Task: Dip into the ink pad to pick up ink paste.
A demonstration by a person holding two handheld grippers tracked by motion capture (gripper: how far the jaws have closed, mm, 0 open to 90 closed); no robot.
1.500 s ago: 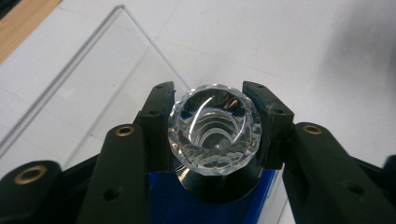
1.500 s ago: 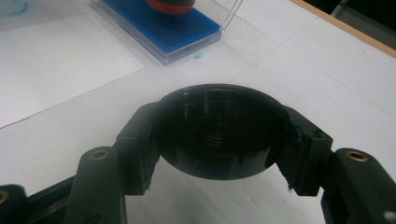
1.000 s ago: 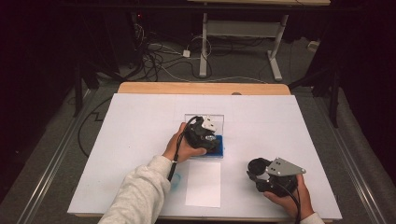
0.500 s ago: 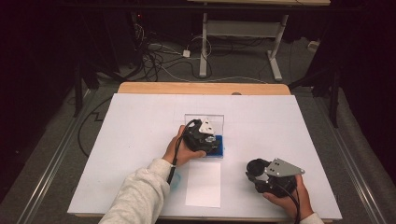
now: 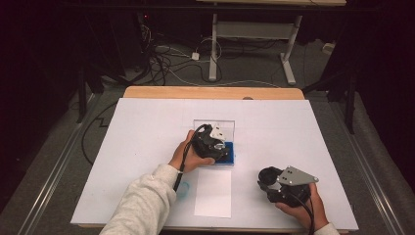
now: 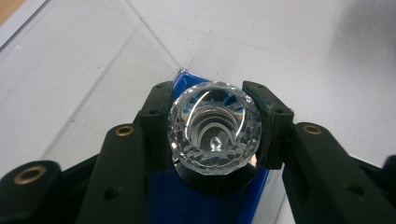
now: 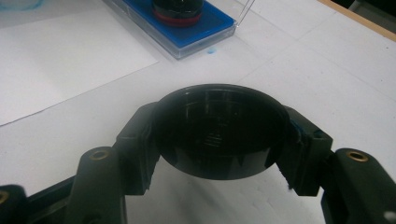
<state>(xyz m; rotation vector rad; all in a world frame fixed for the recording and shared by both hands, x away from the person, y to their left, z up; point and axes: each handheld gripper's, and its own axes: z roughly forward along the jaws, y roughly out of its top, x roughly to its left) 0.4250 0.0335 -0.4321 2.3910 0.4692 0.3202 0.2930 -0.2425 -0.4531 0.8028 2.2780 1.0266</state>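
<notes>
Left gripper clamped on faceted crystal knob; right gripper clamped on black cap. Slick facets, possible slip onto blue tray.

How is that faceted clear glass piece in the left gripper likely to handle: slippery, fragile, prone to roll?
The faceted glass piece looks hard and smooth, so probably slippery between the left gripper pads. Its cut edges suggest it could chip if dropped. Being round, it might roll if laid on its side off the blue base.
</notes>
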